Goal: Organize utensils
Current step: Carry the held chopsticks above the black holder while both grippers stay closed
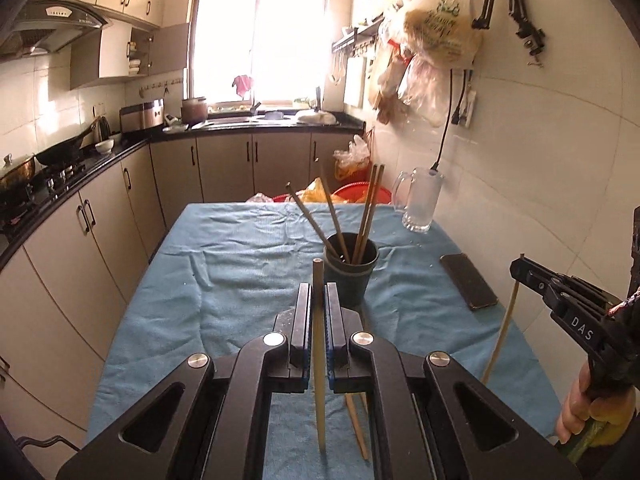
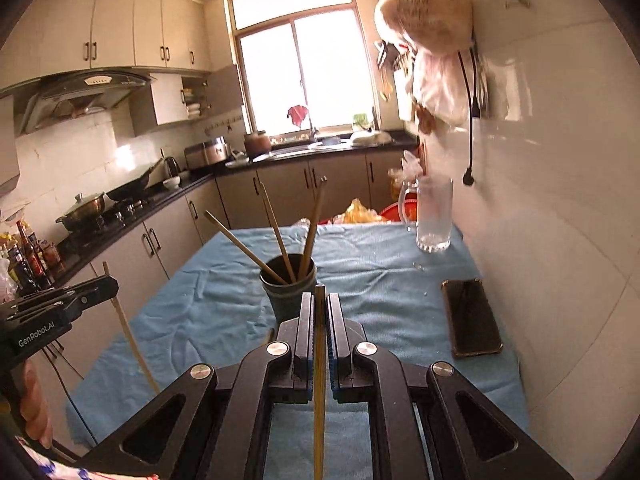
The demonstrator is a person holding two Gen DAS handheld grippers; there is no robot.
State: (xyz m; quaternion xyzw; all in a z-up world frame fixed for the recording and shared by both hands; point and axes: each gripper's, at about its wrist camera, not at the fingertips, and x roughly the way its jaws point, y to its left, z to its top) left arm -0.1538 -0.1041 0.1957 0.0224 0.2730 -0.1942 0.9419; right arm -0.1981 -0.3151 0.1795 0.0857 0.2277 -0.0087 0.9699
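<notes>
A dark round cup stands mid-table on the blue cloth and holds several brown chopsticks. It also shows in the right wrist view. My left gripper is shut on a pale chopstick, held upright just in front of the cup. My right gripper is shut on another chopstick, also upright near the cup. Each gripper shows in the other's view, the right one and the left one. One more chopstick lies on the cloth below my left gripper.
A black phone lies on the blue tablecloth at the right. A glass mug stands at the far right corner by the tiled wall. Kitchen counters with a stove run along the left.
</notes>
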